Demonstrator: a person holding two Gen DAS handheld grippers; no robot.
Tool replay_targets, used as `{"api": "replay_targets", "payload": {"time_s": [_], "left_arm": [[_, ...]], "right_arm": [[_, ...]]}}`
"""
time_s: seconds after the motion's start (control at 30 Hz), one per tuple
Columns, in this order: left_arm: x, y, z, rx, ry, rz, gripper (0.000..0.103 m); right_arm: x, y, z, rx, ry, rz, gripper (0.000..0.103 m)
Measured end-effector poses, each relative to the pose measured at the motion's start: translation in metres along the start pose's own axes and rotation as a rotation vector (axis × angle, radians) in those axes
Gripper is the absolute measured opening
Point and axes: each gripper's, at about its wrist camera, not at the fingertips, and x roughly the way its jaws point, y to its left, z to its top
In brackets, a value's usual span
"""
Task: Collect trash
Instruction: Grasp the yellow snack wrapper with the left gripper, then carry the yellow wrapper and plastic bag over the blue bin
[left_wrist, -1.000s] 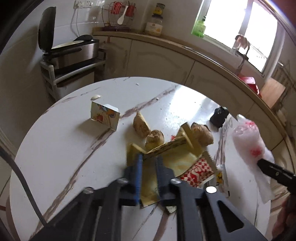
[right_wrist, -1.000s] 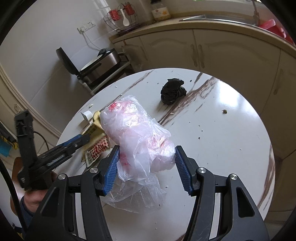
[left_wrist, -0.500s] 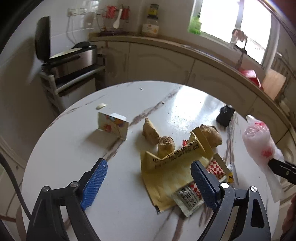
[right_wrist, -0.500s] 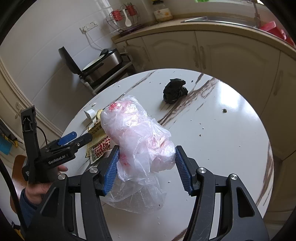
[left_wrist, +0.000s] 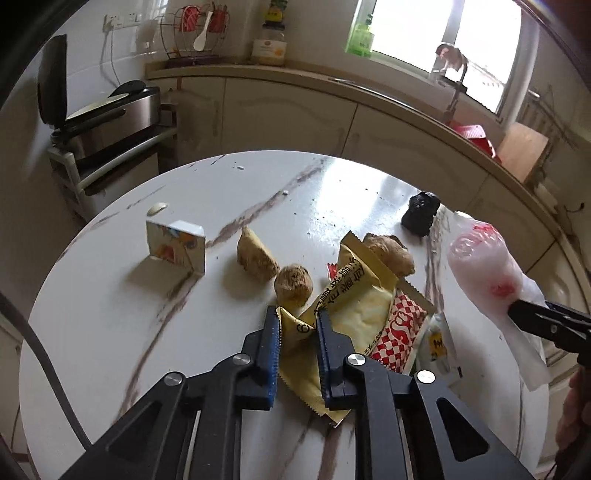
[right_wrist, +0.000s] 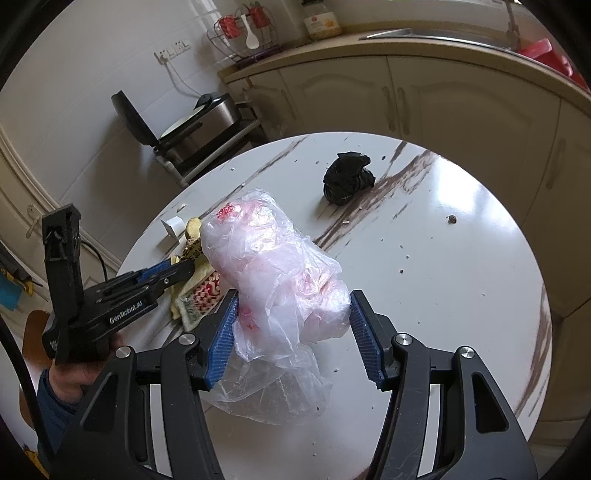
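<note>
While the left gripper (left_wrist: 297, 325) is closing on the yellow wrapper (left_wrist: 354, 314) between its blue pads on the table (left_wrist: 110, 314), the right gripper (right_wrist: 291, 325) clamps a bunched pink bag (right_wrist: 280, 273) above the tabletop.

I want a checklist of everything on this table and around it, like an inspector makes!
Surface: round marble table, crumbs scattered.
Job's things: yellow wrapper, checkered wrapper, pink plastic bag, black bag, small carton.
Clutter: three brown lumps.
Grippers: left hand-held gripper closing on the yellow wrapper; right hand-held gripper holds the pink plastic bag.
Cables: black cable.
Surroundings: cabinets, grill.
</note>
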Motion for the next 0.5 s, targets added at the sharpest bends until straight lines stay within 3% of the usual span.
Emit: {"api": "replay_targets", "payload": {"time_s": [0.37,0.43,0.5], "left_arm": [[-0.066,-0.008,-0.023,-0.008,-0.107,0.028,0.011],[-0.082,-0.009,-0.023,0.002,-0.138,0.063,0.011],[-0.098,-0.015,-0.025,0.039,-0.189,0.143,0.011]], "right_arm": [[-0.017,-0.004,-0.002,0.01,-0.028,0.007,0.056],[-0.023,-0.005,-0.002,0.011,-0.04,0.009,0.056],[-0.028,-0.006,-0.003,0.015,-0.05,0.013,0.056]]}}
